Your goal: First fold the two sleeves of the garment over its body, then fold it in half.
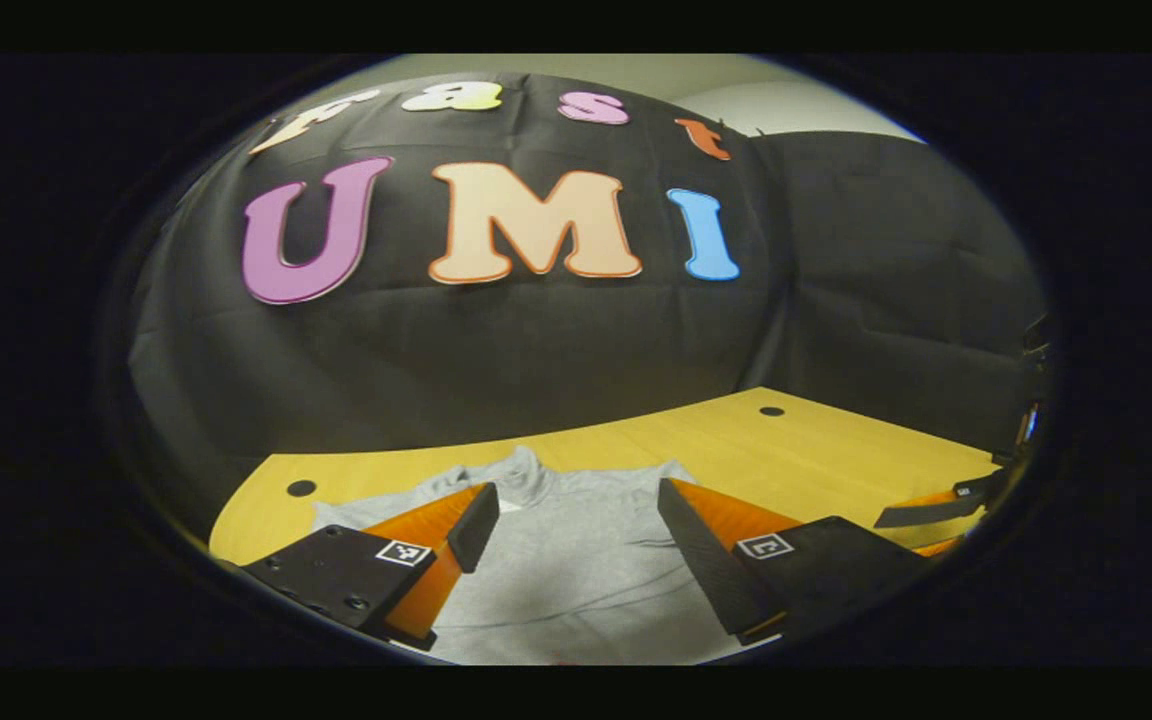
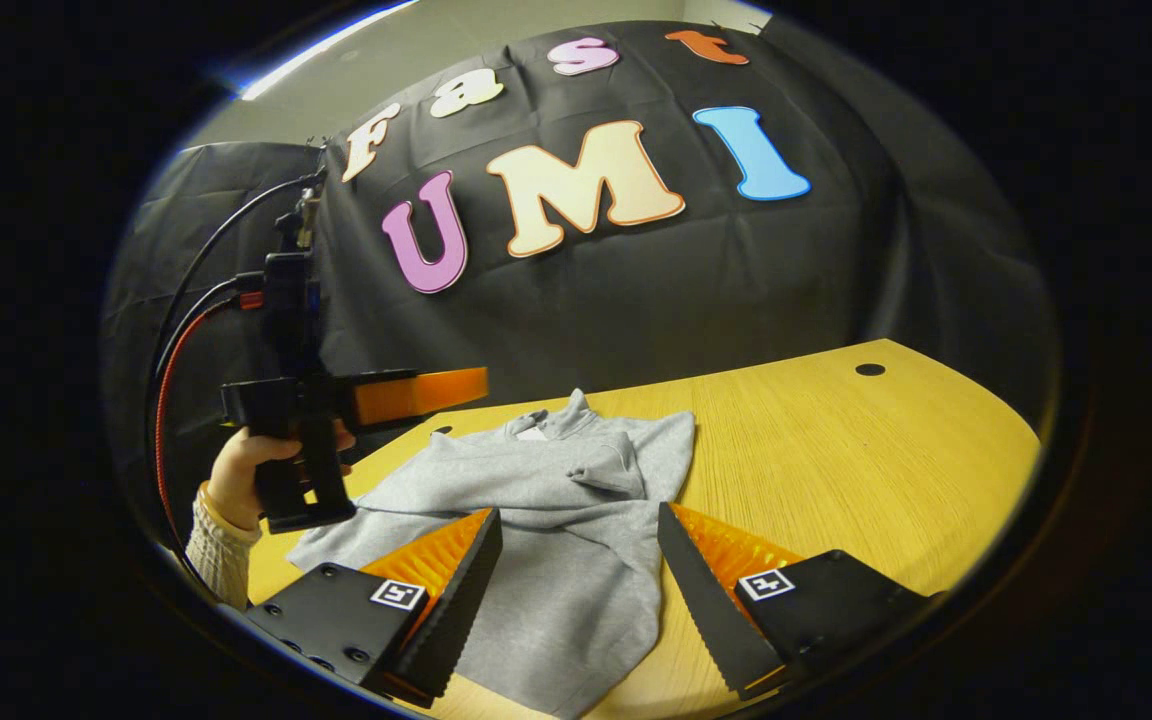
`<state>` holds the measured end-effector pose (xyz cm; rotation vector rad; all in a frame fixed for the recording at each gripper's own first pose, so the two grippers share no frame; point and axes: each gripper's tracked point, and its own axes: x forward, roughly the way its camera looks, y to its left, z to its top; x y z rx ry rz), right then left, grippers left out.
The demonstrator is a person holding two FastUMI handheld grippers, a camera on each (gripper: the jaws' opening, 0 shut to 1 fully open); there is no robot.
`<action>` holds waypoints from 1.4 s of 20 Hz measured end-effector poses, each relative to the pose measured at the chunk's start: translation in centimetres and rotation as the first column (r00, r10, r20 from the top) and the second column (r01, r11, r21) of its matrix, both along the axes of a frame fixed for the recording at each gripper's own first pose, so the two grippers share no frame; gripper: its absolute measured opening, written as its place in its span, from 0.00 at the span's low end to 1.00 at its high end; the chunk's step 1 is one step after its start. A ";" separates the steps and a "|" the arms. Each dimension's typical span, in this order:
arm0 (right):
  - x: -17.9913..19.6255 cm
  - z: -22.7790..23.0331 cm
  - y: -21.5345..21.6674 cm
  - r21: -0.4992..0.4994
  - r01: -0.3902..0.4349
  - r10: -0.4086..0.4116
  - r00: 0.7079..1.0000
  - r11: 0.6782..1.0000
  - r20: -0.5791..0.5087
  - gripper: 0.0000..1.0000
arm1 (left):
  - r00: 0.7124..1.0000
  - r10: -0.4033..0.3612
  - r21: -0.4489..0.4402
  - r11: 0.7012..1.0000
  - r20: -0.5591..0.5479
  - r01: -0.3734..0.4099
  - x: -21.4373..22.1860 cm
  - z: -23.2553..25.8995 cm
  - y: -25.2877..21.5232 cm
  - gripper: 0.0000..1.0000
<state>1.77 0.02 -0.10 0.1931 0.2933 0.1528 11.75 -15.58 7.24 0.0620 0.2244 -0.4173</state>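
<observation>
Garment (image 2: 546, 530), one in number, is lying flat on one wooden table (image 2: 836, 460), a grey high-collared top whose collar is pointing toward the black cloth wall (image 2: 636, 290); in the right gripper view one sleeve is lying folded across its chest, with the cuff resting near the middle of the body. Two grippers are hanging above it. The left gripper (image 1: 576, 540) is hovering over the upper chest just below the collar, its jaws standing spread with nothing between them but the cloth underneath, which they are not touching. The right gripper (image 2: 581, 570) is hovering over the garment's lower right part, its jaws likewise standing wide apart and holding nothing. Two round holes are showing in the tabletop in the left gripper view, one hole (image 1: 301, 488) at the near left of the shoulder and another farther right. Seen from the right gripper view, one hand (image 2: 241, 470) in a knitted cuff is gripping the left gripper's handle (cables are trailing from its top), and this unit is covering part of the garment's left shoulder.
</observation>
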 end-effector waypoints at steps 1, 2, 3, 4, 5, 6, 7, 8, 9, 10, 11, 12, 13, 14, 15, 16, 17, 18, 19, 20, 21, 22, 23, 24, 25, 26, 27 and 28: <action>-0.3 0.1 0.3 -0.007 -0.006 0.006 1.000 1.000 -0.001 0.98 | 1.000 0.015 0.006 1.000 -0.002 -0.015 -0.9 0.1 1.8 0.95; -0.6 0.2 0.5 -0.013 -0.007 0.007 1.000 1.000 -0.001 0.98 | 1.000 0.026 0.012 1.000 -0.004 -0.026 -1.7 0.2 3.2 0.95; -0.8 0.2 0.6 -0.019 -0.008 0.008 1.000 1.000 -0.003 0.98 | 0.999 0.034 0.019 0.999 -0.010 -0.034 -2.6 0.0 4.6 0.95; -1.1 0.2 0.8 -0.025 -0.008 0.008 1.000 1.000 -0.007 0.98 | 0.999 0.047 0.027 0.999 -0.019 -0.046 -3.6 -0.3 6.1 0.95; -1.3 0.1 1.0 -0.031 -0.007 0.007 1.000 0.999 -0.012 0.98 | 0.997 0.065 0.037 0.997 -0.029 -0.064 -4.7 -0.7 7.8 0.95; -1.6 0.0 1.2 -0.037 -0.007 0.006 1.000 0.999 -0.015 0.97 | 0.996 0.083 0.046 0.996 -0.038 -0.081 -5.6 -1.0 9.1 0.95; -1.8 -0.1 1.5 -0.042 -0.007 0.006 1.000 0.999 -0.018 0.97 | 0.994 0.100 0.051 0.994 -0.052 -0.097 -6.6 -1.3 10.4 0.95; -2.1 -0.4 1.7 -0.044 -0.010 0.009 1.000 0.999 -0.024 0.97 | 0.992 0.113 0.047 0.993 -0.061 -0.110 -7.8 -2.0 11.4 0.94; -2.2 -0.7 2.1 -0.045 -0.013 0.011 0.999 0.999 -0.033 0.97 | 0.990 0.121 0.043 0.992 -0.070 -0.118 -9.0 -2.4 12.1 0.95; -2.4 -1.1 2.5 -0.049 -0.016 0.013 0.999 0.999 -0.043 0.97 | 0.989 0.128 0.044 0.991 -0.076 -0.125 -10.0 -2.7 12.8 0.95; -2.6 -1.6 2.7 -0.056 -0.017 0.014 0.998 0.998 -0.054 0.97 | 0.987 0.137 0.048 0.990 -0.081 -0.133 -10.9 -3.1 13.4 0.94; -2.9 -2.0 3.0 -0.064 -0.019 0.014 0.998 0.998 -0.064 0.98 | 0.986 0.143 0.052 0.989 -0.089 -0.139 -11.7 -3.6 13.9 0.95; -3.2 -2.5 3.3 -0.071 -0.021 0.015 0.997 0.997 -0.076 0.98 | 0.983 0.152 0.056 0.987 -0.100 -0.147 -12.5 -4.2 14.4 0.95; -3.5 -3.1 3.5 -0.077 -0.023 0.016 0.996 0.997 -0.089 0.98 | 0.981 0.160 0.065 0.986 -0.110 -0.154 -13.5 -5.4 15.0 0.95; -3.8 -3.7 3.6 -0.081 -0.024 0.016 0.995 0.996 -0.102 0.98 | 0.979 0.169 0.073 0.984 -0.117 -0.161 -14.1 -6.1 15.3 0.95; -4.0 -4.3 3.8 -0.086 -0.023 0.013 0.993 0.996 -0.116 0.98 | 0.976 0.173 0.082 0.983 -0.131 -0.163 -14.7 -7.0 15.6 0.95; -4.4 -4.9 3.9 -0.091 -0.023 0.011 0.991 0.996 -0.131 0.98 | 0.974 0.174 0.091 0.983 -0.148 -0.161 -15.0 -7.3 15.6 0.95; -4.7 -5.4 4.1 -0.093 -0.023 0.008 0.989 0.995 -0.149 0.98 | 0.971 0.170 0.098 0.983 -0.169 -0.155 -15.6 -8.3 15.8 0.95; -5.2 -6.2 4.2 -0.093 -0.023 0.007 0.985 0.995 -0.173 0.98 | 0.966 0.171 0.105 0.983 -0.192 -0.153 -16.3 -9.2 16.0 0.95; -5.4 -6.7 4.4 -0.093 -0.025 0.007 0.982 0.995 -0.188 0.98 | 0.961 0.174 0.114 0.982 -0.213 -0.152 -17.0 -10.2 16.3 0.95; -5.7 -7.1 4.6 -0.094 -0.025 0.005 0.979 0.995 -0.203 0.98 | 0.956 0.182 0.123 0.980 -0.230 -0.157 -17.4 -11.1 16.7 0.95; -5.9 -7.5 4.7 -0.096 -0.027 0.006 0.976 0.995 -0.217 0.98 | 0.949 0.191 0.135 0.978 -0.249 -0.161 -17.8 -12.0 17.2 0.95; -6.2 -8.0 4.8 -0.099 -0.028 0.004 0.973 0.995 -0.229 0.98 | 0.942 0.196 0.145 0.976 -0.271 -0.161 -18.1 -12.8 17.6 0.95; -6.3 -8.2 4.9 -0.104 -0.028 0.003 0.971 0.994 -0.239 0.98 | 0.936 0.202 0.154 0.975 -0.289 -0.162 -18.6 -13.5 17.9 0.95; -6.6 -8.6 5.0 -0.109 -0.028 0.000 0.968 0.994 -0.249 0.98 | 0.931 0.208 0.159 0.973 -0.299 -0.167 -18.8 -14.0 18.2 0.95; -6.7 -8.9 5.0 -0.114 -0.028 -0.003 0.965 0.993 -0.261 0.98 | 0.928 0.213 0.159 0.972 -0.307 -0.171 -19.0 -14.1 18.5 0.95; -6.8 -9.4 5.0 -0.118 -0.028 -0.006 0.962 0.993 -0.273 0.98 | 0.924 0.220 0.156 0.972 -0.314 -0.178 -19.0 -14.3 18.7 0.95; -6.8 -9.8 5.0 -0.124 -0.028 -0.009 0.959 0.992 -0.284 0.98 | 0.919 0.227 0.153 0.970 -0.321 -0.186 -19.1 -14.7 18.8 0.95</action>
